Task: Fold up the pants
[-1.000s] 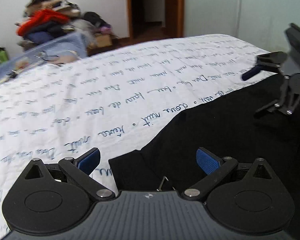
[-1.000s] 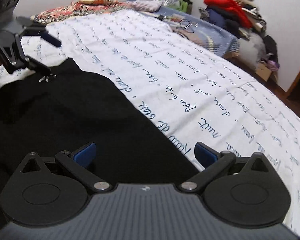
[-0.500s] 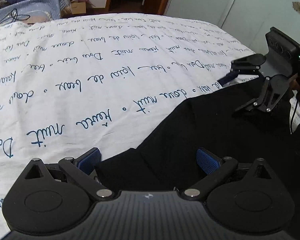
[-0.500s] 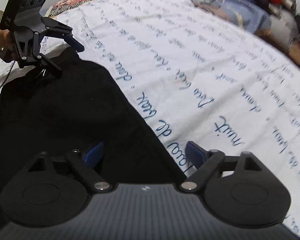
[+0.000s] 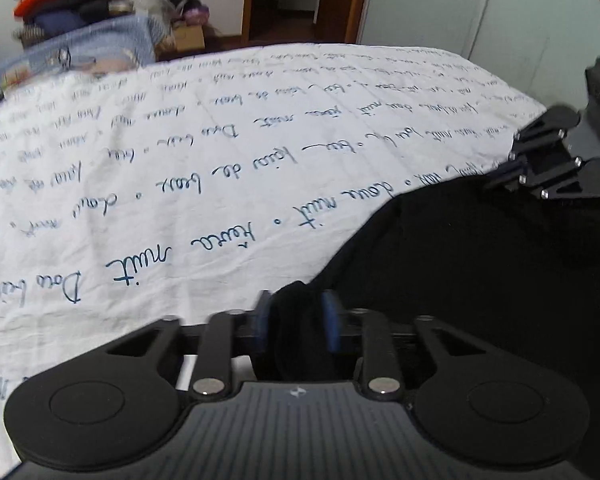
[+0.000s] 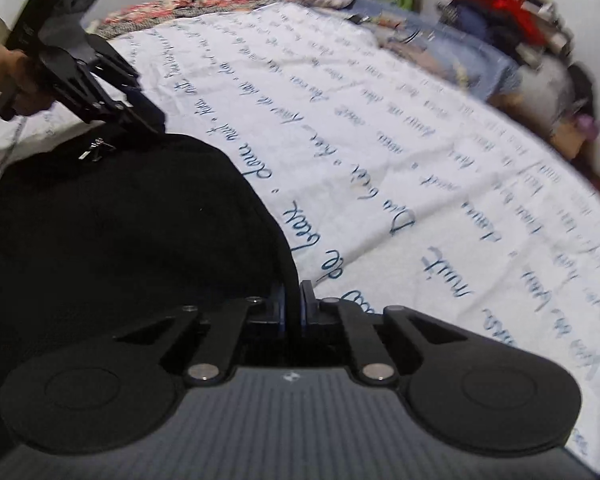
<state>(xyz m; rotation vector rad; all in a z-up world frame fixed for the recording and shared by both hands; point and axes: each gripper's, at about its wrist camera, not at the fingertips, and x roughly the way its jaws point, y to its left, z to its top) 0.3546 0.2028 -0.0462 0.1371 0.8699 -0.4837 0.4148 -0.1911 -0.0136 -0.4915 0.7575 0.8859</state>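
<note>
Black pants [image 5: 460, 272]: spread on white script-printed bedsheet [image 5: 220, 168], near edge.
Left gripper [image 5: 296, 320]: blue pads clamped on bunched pants corner.
Right gripper [image 6: 293, 306]: pads pinched on thin pants edge, apparently lifted; frame blurred.
Clothes pile [image 6: 496, 12]: beyond bed.

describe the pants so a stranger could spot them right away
Find the bed, covered by a white sheet printed with blue handwriting. The pants lie along its near edge, pinched at two spots by each hand-held gripper: the only plain black cloth on it.
</note>
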